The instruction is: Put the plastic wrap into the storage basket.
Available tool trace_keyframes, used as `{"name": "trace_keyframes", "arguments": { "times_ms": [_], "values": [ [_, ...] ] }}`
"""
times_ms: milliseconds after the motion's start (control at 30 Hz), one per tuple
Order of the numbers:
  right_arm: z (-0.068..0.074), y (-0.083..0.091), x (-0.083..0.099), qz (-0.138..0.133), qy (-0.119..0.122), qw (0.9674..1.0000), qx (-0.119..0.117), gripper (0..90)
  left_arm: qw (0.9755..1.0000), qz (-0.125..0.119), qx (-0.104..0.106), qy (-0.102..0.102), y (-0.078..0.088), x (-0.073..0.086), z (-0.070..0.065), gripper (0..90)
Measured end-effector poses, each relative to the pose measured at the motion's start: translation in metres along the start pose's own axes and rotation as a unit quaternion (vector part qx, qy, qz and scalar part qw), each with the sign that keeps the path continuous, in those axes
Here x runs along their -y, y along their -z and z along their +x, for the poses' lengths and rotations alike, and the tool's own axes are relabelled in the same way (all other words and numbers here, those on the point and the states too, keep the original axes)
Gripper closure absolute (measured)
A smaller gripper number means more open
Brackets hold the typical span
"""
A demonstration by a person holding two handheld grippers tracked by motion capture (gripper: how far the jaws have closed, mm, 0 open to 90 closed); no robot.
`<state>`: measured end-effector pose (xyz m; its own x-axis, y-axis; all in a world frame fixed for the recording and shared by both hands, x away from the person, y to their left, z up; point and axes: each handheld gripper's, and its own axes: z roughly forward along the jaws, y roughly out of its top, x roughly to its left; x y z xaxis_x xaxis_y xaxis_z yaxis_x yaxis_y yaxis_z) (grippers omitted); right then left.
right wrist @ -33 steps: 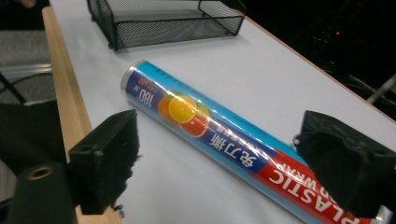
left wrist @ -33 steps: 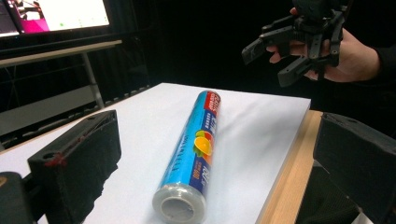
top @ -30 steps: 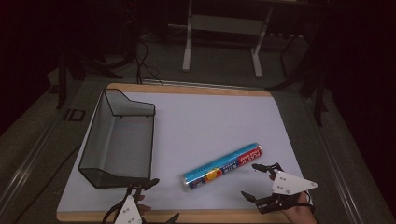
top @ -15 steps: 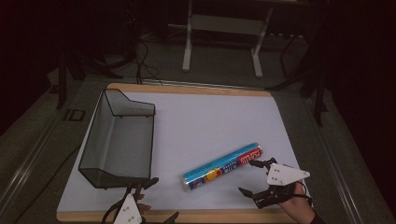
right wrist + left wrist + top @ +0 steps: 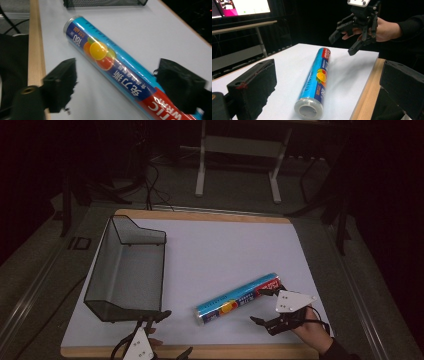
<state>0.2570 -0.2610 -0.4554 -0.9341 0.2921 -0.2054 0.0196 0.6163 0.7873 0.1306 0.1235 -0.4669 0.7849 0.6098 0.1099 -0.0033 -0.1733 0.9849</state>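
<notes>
The desk (image 5: 220, 250), a white sheet with a wooden border, carries a black wire-mesh basket (image 5: 127, 270) along its left edge, the basket's long side running from the far edge toward the near edge. A roll of plastic wrap (image 5: 237, 298) in blue with a red end lies flat on the desk near the near right corner, slanted, its red end toward the right edge and its open cardboard end toward the near edge; it is well apart from the basket. The right gripper (image 5: 267, 306) is at the roll's red end, its jaws part open and just having been closing, one on each side of the roll in the right gripper view, not pressing on it. The left gripper (image 5: 165, 332) sits at the near edge just below the basket, its jaws wide apart with nothing between them.
</notes>
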Motion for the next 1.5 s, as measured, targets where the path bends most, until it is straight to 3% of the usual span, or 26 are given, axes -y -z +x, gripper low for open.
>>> {"name": "trace_keyframes", "arguments": {
  "times_ms": [33,133,267,400,433,567,633,667,733,800,867,900,1000,1033,1100,1133,1200,1233,1267,1300,1333,1367,1400,1433,1467,1500],
  "values": [
    [-0.001,-0.003,-0.001,0.010,0.013,0.9999,-0.002,19.8,1.0000,0.000,0.000,-0.001,0.000,0.000,0.000,1.7],
    [-0.002,-0.008,-0.005,0.056,0.020,0.9982,0.009,13.6,1.0000,0.000,-0.001,-0.001,0.000,0.000,0.000,1.7],
    [-0.009,-0.015,-0.008,0.088,0.003,0.9960,-0.016,11.3,1.0000,0.002,-0.004,0.001,0.000,0.001,0.000,1.7],
    [-0.016,-0.021,-0.010,0.110,0.006,0.9936,-0.027,11.4,1.0000,0.005,-0.006,0.001,0.000,0.001,-0.001,1.7],
    [-0.023,-0.025,-0.012,0.125,-0.005,0.9910,-0.047,11.3,0.9999,0.007,-0.010,0.002,0.000,0.002,-0.002,1.7],
    [-0.031,-0.030,-0.017,0.147,0.001,0.9875,-0.057,11.2,0.9998,0.010,-0.017,0.003,0.002,0.002,-0.003,1.7],
    [-0.033,-0.033,-0.020,0.158,0.016,0.9864,-0.042,10.7,0.9997,0.010,-0.022,0.005,0.003,0.002,-0.005,1.7],
    [-0.032,-0.036,-0.022,0.171,0.044,0.9841,-0.020,10.7,0.9995,0.010,-0.029,0.006,0.004,0.002,-0.006,1.7],
    [-0.034,-0.040,-0.024,0.185,0.057,0.9800,-0.044,10.2,0.9994,0.011,-0.032,0.007,0.005,0.002,-0.007,1.7],
    [-0.035,-0.042,-0.025,0.190,0.059,0.9788,-0.049,10.2,0.9992,0.012,-0.038,0.007,0.007,0.002,-0.008,1.7],
    [-0.036,-0.046,-0.027,0.205,0.067,0.9742,-0.067,10.2,0.9988,0.014,-0.045,0.008,0.009,0.003,-0.010,1.7],
    [-0.036,-0.049,-0.028,0.207,0.077,0.9731,-0.064,10.2,0.9986,0.015,-0.049,0.009,0.011,0.003,-0.010,1.7],
    [-0.033,-0.060,-0.034,0.231,0.099,0.9651,-0.075,10.2,0.9980,0.015,-0.060,0.013,0.014,0.003,-0.012,1.7],
    [-0.033,-0.060,-0.034,0.231,0.099,0.9651,-0.075,10.2,0.9978,0.015,-0.063,0.014,0.015,0.004,-0.012,1.7],
    [-0.033,-0.067,-0.039,0.244,0.123,0.9587,-0.079,10.2,0.9973,0.014,-0.070,0.018,0.018,0.005,-0.013,1.7],
    [-0.033,-0.067,-0.039,0.244,0.123,0.9587,-0.079,10.2,0.9973,0.014,-0.070,0.018,0.018,0.005,-0.013,1.7],
    [-0.037,-0.076,-0.044,0.261,0.137,0.9517,-0.087,10.2,0.9966,0.014,-0.078,0.020,0.022,0.005,-0.014,1.7],
    [-0.037,-0.076,-0.044,0.261,0.137,0.9517,-0.087,10.2,0.9966,0.014,-0.078,0.020,0.022,0.005,-0.014,1.7],
    [-0.040,-0.083,-0.046,0.277,0.140,0.9449,-0.105,10.2,0.9965,0.014,-0.080,0.021,0.022,0.005,-0.014,1.7],
    [-0.041,-0.086,-0.047,0.281,0.147,0.9417,-0.112,10.2,0.9963,0.014,-0.082,0.023,0.023,0.005,-0.015,1.7],
    [-0.041,-0.086,-0.047,0.281,0.147,0.9417,-0.112,10.2,0.9960,0.016,-0.085,0.022,0.024,0.006,-0.015,1.7],
    [-0.041,-0.093,-0.049,0.294,0.162,0.9340,-0.122,10.2,0.9958,0.016,-0.088,0.023,0.025,0.006,-0.016,1.7],
    [-0.042,-0.095,-0.051,0.297,0.166,0.9315,-0.128,10.5,0.9956,0.016,-0.089,0.024,0.026,0.006,-0.016,1.7],
    [-0.042,-0.095,-0.051,0.297,0.166,0.9315,-0.128,10.5,0.9954,0.016,-0.091,0.024,0.027,0.006,-0.016,1.7],
    [-0.043,-0.100,-0.053,0.302,0.178,0.9253,-0.144,12.4,0.9949,0.017,-0.096,0.024,0.029,0.006,-0.017,1.7],
    [-0.043,-0.102,-0.055,0.305,0.183,0.9228,-0.148,13.4,0.9949,0.017,-0.096,0.024,0.029,0.006,-0.017,1.7]
  ]
}}
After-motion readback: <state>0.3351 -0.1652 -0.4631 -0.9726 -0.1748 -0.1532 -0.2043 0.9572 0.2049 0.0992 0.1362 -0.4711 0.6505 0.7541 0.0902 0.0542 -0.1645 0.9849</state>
